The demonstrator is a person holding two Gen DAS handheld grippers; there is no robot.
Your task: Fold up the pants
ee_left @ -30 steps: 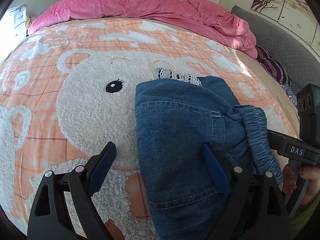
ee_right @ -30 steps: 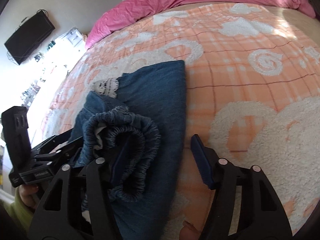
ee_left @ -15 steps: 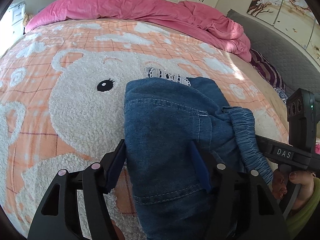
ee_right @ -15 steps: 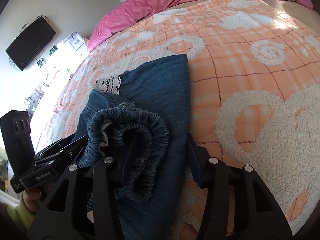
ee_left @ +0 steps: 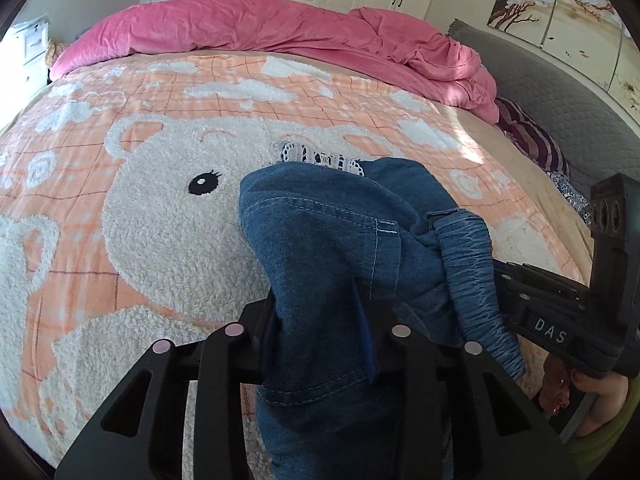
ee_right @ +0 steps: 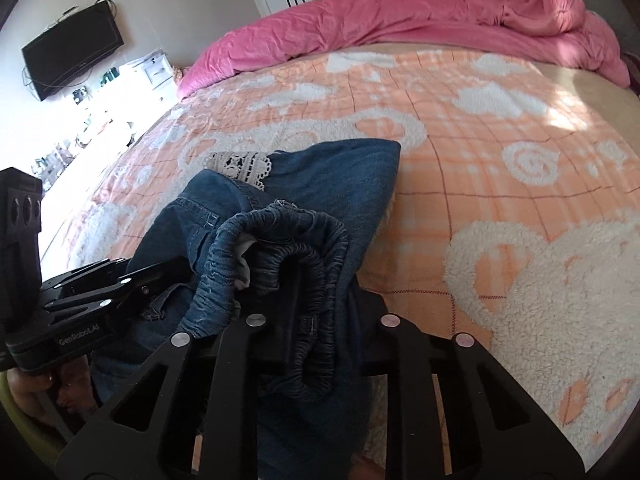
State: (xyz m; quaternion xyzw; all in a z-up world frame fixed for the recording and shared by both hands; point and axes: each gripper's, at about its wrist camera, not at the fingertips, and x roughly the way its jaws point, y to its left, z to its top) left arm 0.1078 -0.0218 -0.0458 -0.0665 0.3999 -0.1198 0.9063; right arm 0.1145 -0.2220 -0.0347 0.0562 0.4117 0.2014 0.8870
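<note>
Pants: blue denim, folded into a thick bundle, near end raised off the blanket and pinched by both tongs; far end lies on the white bear pattern.
Lace trim: white, peeking out at the bundle's far edge.
Waistband: elastic, gathered, curled in a loop on the bundle's right side.
Left gripper: fingers closed tight on a fold of denim, cloth bunched between the pads and hanging below them; from the right wrist view it shows at the left edge, gripping the bundle's left side.
Right gripper: fingers clamped on the waistband and the layers beneath it; from the left wrist view its black body, marked DAS, reaches in from the right, its tips hidden behind the waistband.
Hands: fingers wrap each handle, right hand, left hand.
Blanket: orange plaid with fleecy white bears and hearts, spread over the bed.
Duvet: pink, heaped along the far side.
TV: black, on the wall.
</note>
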